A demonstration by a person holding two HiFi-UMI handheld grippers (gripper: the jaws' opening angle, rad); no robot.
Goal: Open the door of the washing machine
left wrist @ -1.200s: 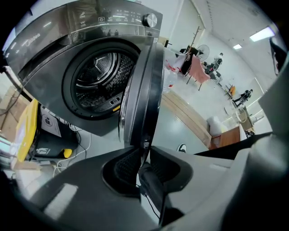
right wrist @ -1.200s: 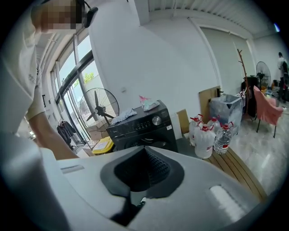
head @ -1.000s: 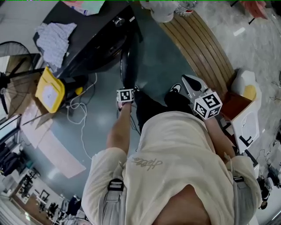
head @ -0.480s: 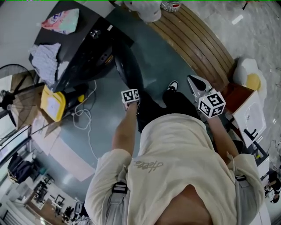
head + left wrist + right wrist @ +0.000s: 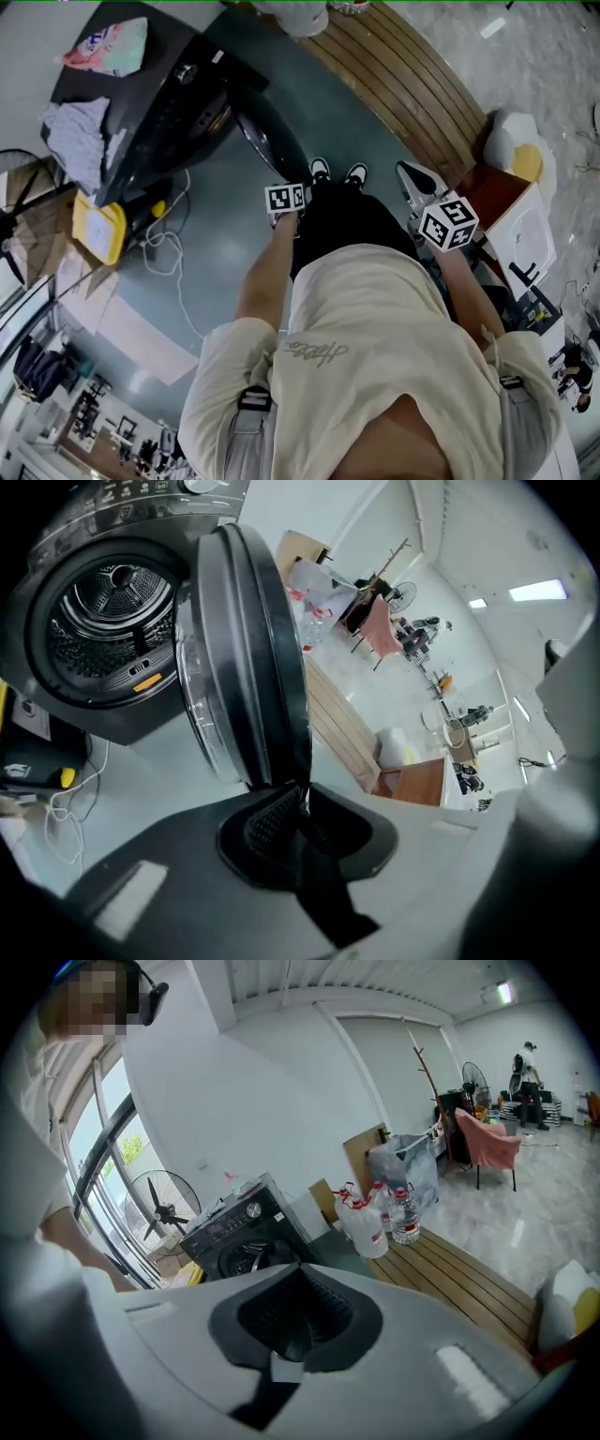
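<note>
The black washing machine (image 5: pixel 159 103) stands at the upper left of the head view, its round door (image 5: pixel 272 141) swung out toward me. In the left gripper view the door (image 5: pixel 253 649) stands edge-on beside the bare drum (image 5: pixel 112 611). My left gripper (image 5: pixel 302 799) pinches the door's lower rim, and its jaws are closing on that rim. From above only its marker cube (image 5: pixel 286 199) shows, at the door's near edge. My right gripper (image 5: pixel 407 172) hangs to the right, apart from the machine (image 5: pixel 239 1232). Its jaws (image 5: pixel 298 1321) are shut on nothing.
A slatted wooden platform (image 5: pixel 412 94) runs behind the door, with water bottles (image 5: pixel 375 1218) on it. A yellow box (image 5: pixel 98 230) and a white cable (image 5: pixel 169 244) lie left of the machine. Clothes (image 5: pixel 80 131) rest on its top. My shoes (image 5: pixel 337 173) stand by the door.
The door has swung farther out from the machine with my left gripper on its rim. I have stepped along with it. The right gripper sank a little, then held still.
</note>
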